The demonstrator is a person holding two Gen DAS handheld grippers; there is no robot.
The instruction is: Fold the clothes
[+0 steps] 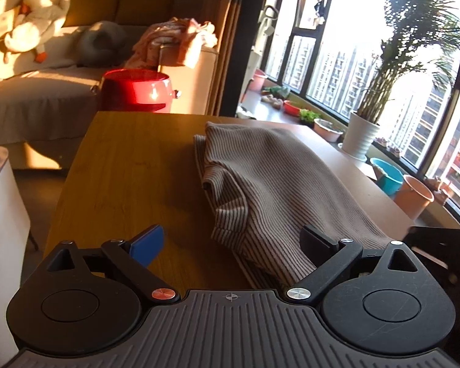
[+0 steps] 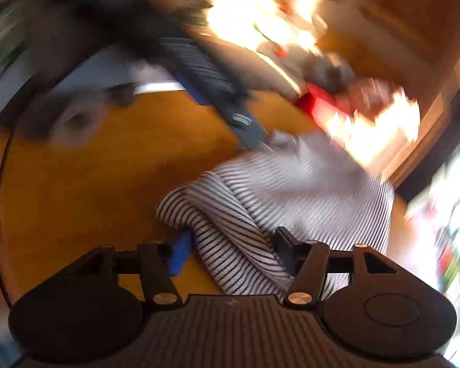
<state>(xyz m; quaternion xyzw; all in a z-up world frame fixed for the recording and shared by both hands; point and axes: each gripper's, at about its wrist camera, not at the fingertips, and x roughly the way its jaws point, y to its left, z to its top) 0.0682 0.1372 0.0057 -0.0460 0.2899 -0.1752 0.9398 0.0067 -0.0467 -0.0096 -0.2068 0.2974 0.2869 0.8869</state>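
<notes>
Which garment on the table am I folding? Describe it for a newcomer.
Find the wooden table by the window. On its right half lies a bunched top. It is the only cloth there, beige with thin dark stripes.

Wooden table (image 1: pixel 122 165), warm brown top, grain running away from the camera. One striped top (image 1: pixel 260 184) lies on it, rumpled and partly folded, toward the window side. Left half of the tabletop bare.
</notes>
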